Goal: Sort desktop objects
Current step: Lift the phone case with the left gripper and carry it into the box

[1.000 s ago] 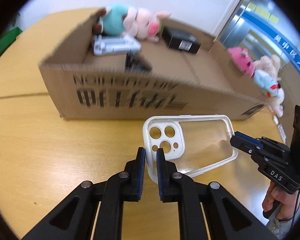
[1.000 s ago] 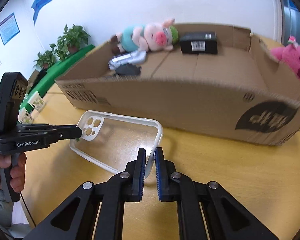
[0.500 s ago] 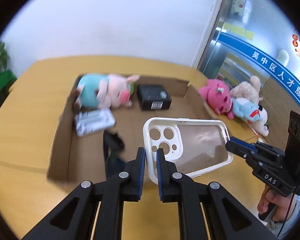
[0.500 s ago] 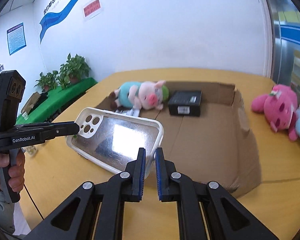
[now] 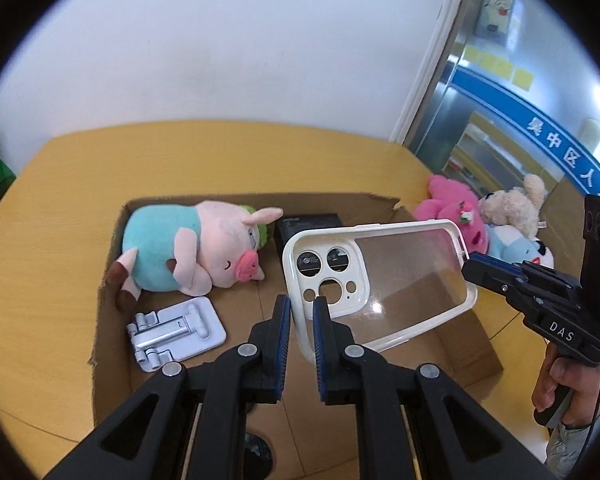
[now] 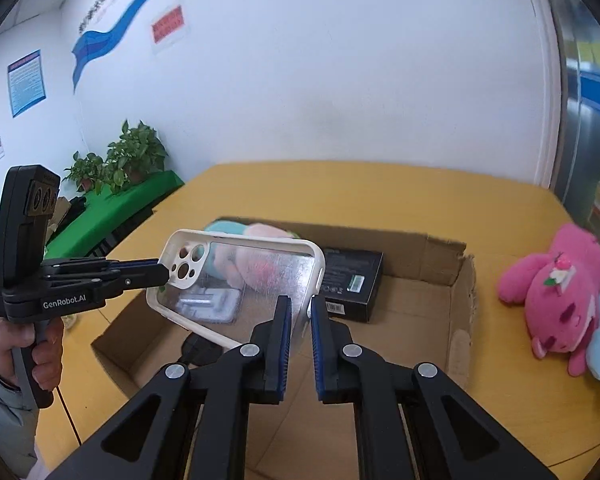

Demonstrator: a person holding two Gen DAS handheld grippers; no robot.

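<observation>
cardboard box [image 5: 440, 344] holding pig plush [image 5: 196, 252], stand [image 5: 176, 330], black box [image 6: 352, 280]

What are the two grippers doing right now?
Left gripper: shut on the phone case, at its camera end.
Right gripper: shut on its other end.

Pig plush [image 5: 192, 252] lies in cardboard box [image 5: 108, 300], behind phone stand [image 5: 176, 332].

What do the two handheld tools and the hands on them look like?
Both are black pistol-grip units with blue-padded fingers and silver pivot bolts. Left tool reads "GenRobot.AI" in white; right tool reads "DAS". Each carries a black block with round lenses. Bare hands, grey sleeves; a thin cable hangs from each.
</observation>
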